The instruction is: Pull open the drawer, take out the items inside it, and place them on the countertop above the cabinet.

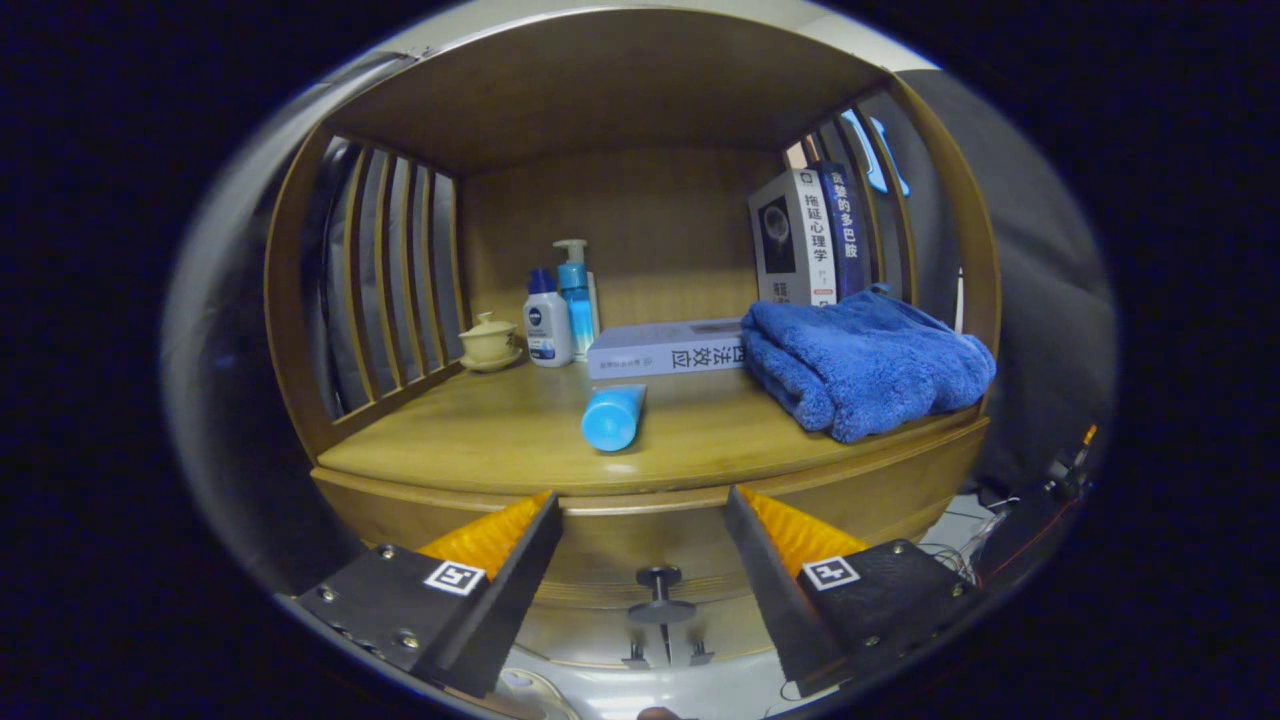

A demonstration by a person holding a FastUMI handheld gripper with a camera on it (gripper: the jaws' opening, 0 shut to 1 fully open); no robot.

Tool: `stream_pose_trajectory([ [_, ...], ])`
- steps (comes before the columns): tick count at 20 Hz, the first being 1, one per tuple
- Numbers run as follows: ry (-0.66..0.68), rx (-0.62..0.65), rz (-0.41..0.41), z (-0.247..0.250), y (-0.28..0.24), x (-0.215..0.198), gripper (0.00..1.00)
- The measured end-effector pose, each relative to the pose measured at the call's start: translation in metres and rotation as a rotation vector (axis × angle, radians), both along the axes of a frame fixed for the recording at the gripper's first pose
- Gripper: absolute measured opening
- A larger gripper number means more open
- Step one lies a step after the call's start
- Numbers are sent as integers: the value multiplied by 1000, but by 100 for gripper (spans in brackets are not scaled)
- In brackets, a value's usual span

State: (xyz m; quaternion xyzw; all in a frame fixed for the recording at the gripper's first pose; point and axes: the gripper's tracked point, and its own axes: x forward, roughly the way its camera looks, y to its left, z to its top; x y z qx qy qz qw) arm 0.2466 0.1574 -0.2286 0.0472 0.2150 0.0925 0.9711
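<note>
Wooden drawer front [600, 560] with small dark round knob [658, 578] sits closed, seemingly, below the countertop [500, 430]. The gripper [645, 515] points level at it, fingers spread wide, holding nothing, knob between them.

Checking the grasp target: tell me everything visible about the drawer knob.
The drawer knob is a small dark mushroom-shaped pull: a round cap on a thin stem with a wider base disc, plastic or metal by its look. It sticks out from the closed wooden drawer front, between the fingers of the open gripper. Nothing touches it.
</note>
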Motion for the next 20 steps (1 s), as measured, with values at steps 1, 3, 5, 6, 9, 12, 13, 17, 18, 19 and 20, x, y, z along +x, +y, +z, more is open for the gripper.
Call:
stream_pose_trajectory([
  [1,4,3,-1,0,0,-1,100],
  [3,-3,22,-11,7,-1,-4,99],
  [5,-23,25,-17,20,-7,-8,99],
  [6,-35,20,-18,28,-11,-11,99],
  [9,-82,16,-28,63,-24,-24,100],
  [12,-146,34,-34,107,-34,-45,99],
  [13,-169,35,-34,122,-38,-54,99],
  [17,-256,13,-43,174,-58,-92,99],
  [18,-273,9,-45,184,-62,-102,99],
  [19,-289,5,-46,193,-66,-112,99],
  [20,-300,0,-45,200,-71,-122,99],
])
